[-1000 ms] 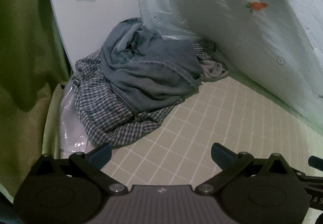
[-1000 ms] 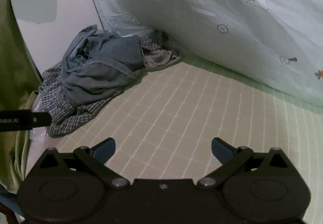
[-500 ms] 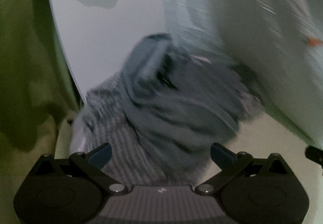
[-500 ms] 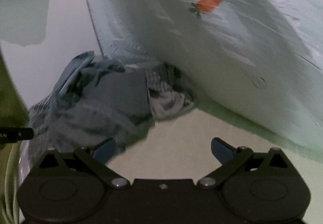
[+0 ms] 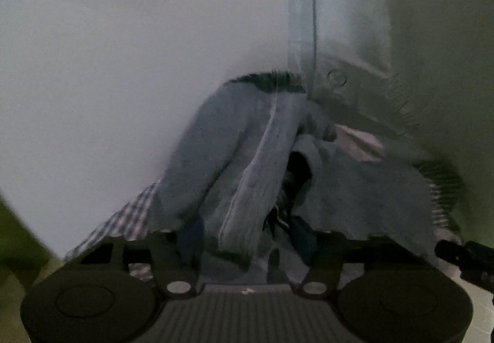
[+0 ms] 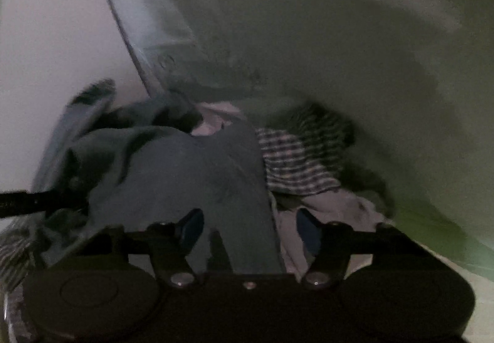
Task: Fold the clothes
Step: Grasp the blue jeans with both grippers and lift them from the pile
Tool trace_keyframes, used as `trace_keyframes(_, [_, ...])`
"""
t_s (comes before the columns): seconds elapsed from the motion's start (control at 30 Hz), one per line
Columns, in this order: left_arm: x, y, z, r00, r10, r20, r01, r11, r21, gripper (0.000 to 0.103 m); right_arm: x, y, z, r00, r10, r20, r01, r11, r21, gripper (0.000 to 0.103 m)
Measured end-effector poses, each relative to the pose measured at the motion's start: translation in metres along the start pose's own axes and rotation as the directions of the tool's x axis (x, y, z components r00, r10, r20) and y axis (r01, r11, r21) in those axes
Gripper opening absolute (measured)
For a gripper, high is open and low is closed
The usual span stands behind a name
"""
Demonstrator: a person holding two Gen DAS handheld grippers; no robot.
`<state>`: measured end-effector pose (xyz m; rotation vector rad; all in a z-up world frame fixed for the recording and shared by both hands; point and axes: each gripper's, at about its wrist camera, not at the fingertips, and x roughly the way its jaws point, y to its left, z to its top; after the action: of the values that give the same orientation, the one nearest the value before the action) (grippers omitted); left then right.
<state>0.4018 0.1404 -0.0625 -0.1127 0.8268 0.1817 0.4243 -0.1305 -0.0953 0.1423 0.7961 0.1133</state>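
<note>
A crumpled blue denim garment lies on top of a heap in the corner, over a blue-and-white checked shirt. My left gripper is pushed into the heap, its jaws half-closed around a fold of denim with a gap still showing. In the right wrist view the denim garment fills the middle. The checked shirt and a pale garment lie to its right. My right gripper straddles the denim's edge, also half-closed. Both views are blurred.
A white wall rises behind the heap. A pale green quilt banks up on the right. A strip of checked mat shows at the lower right. The left gripper's dark body enters from the left edge.
Both grippers have moved fast across the mat into the clothes heap. Their jaws have narrowed from wide open to about half-closed around the denim.
</note>
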Motion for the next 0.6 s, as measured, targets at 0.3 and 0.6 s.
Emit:
trace_keyframes(0.3, [0.011,0.010,-0.005,0.999,0.040,0.011,-0.038,0.991,-0.132,0.013,0.018,-0.005,0.004,0.995,0.095,-0.006,-0.094,0.995,0.042,0.003])
trace_keyframes(0.6, [-0.078,0.006,-0.001,0.983,0.045,0.180,-0.032,0.997,-0.075,0.006,-0.075,0.009,-0.003,0.979,0.078,0.190,-0.057,0.992,-0.113,0.002])
